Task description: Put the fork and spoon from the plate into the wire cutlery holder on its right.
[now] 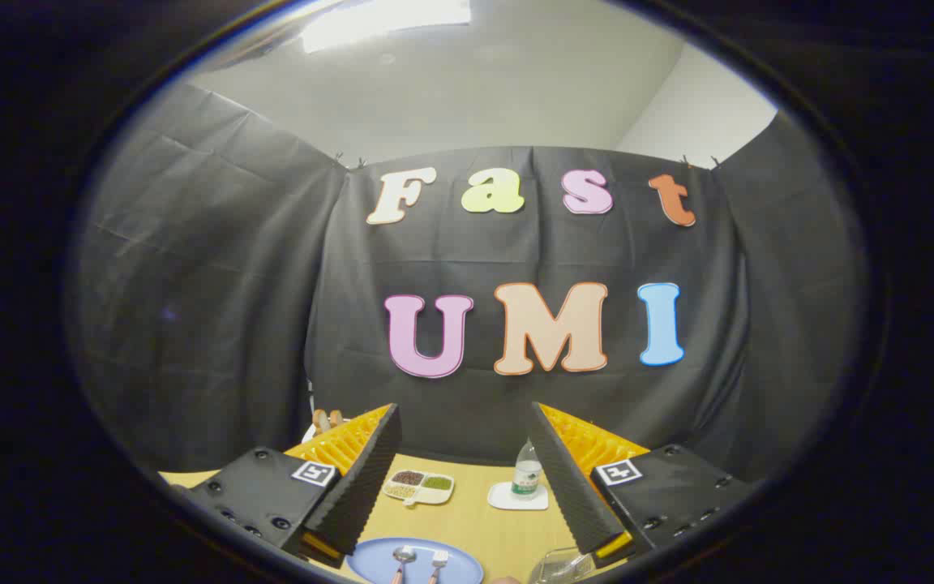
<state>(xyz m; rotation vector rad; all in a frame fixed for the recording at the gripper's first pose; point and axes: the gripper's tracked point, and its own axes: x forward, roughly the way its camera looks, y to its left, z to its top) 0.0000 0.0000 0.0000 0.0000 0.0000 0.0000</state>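
Gripper (464, 430) wide open above plate (370, 561) with spoon (403, 556) and fork (439, 560)

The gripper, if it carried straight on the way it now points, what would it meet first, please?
The tool is open and holds nothing. It points level across the wooden table, above the blue plate, so it would likely first meet the black cloth wall beyond; depth is hard to judge.

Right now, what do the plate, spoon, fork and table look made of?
Plate: matte blue, probably plastic. Spoon and fork: shiny heads, likely metal; copper-toned handles. Table: pale wood-look top, possibly laminate. Claw is open above them, holding nothing.
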